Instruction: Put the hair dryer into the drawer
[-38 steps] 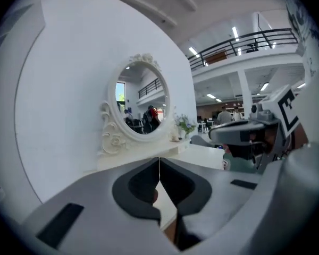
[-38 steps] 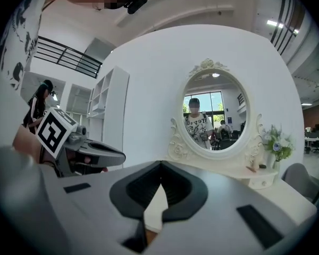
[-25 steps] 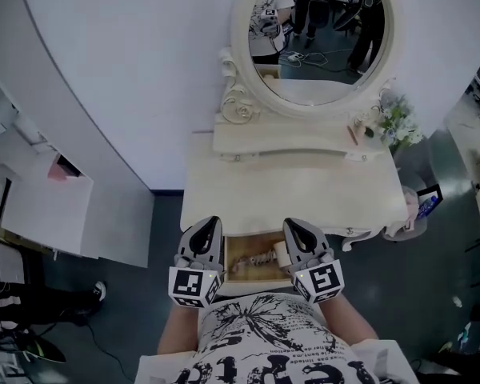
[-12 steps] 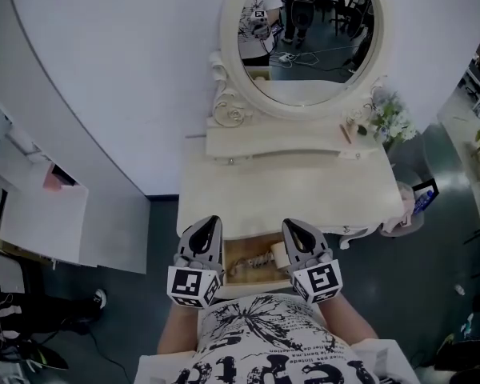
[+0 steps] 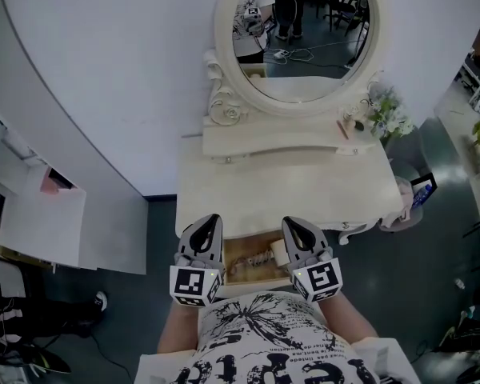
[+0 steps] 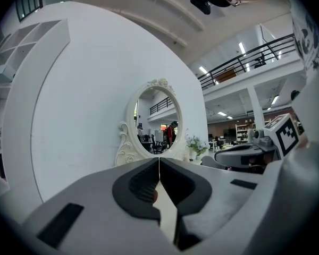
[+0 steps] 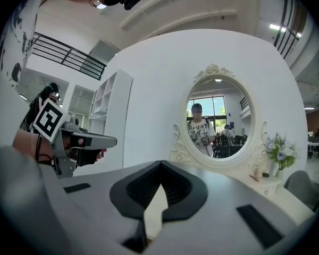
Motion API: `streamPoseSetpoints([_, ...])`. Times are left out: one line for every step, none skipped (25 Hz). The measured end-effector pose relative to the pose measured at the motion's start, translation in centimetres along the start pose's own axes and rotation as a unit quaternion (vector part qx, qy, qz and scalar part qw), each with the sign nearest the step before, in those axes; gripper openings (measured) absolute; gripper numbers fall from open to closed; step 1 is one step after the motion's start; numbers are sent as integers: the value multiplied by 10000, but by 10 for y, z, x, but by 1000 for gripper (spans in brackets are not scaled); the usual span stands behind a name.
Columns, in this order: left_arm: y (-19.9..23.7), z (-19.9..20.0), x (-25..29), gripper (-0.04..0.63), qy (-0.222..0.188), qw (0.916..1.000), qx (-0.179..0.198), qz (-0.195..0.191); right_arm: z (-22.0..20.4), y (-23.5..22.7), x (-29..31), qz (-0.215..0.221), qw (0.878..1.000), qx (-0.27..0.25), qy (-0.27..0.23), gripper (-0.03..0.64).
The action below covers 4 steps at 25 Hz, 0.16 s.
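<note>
The left gripper point(image 5: 210, 221) and right gripper point(image 5: 293, 223) both have jaws closed on nothing. What looks like the hair dryer point(image 5: 261, 258) lies in the open drawer point(image 5: 238, 269) between them. Its long axis runs nine-to-three, and it sits at nine o'clock of the nearer right gripper.

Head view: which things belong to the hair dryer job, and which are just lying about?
Job: open drawer; pale object in it, probably the hair dryer; left tool and right tool, both shut, empty.
Lying about: mirror; flowers; tabletop.
</note>
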<state>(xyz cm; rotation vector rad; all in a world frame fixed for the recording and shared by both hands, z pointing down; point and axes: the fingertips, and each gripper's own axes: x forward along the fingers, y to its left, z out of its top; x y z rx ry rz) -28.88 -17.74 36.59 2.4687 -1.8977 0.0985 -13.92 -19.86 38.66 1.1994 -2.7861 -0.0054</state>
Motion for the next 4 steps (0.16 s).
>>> streamPoseSetpoints([0, 0, 1, 23, 6, 10000, 5, -13, 0, 0, 0, -10, 10000, -10, 7, 17])
streamPoseSetpoints([0, 0, 2, 23, 13, 10000, 10, -21, -1, 0, 1, -19, 10000, -21, 12, 17])
streamPoseSetpoints([0, -1, 3, 23, 20, 10000, 17, -26, -1, -1, 1, -28, 10000, -33, 16, 17])
streamPoseSetpoints([0, -1, 4, 23, 28, 10000, 25, -31, -1, -1, 2, -36, 10000, -44, 20, 17])
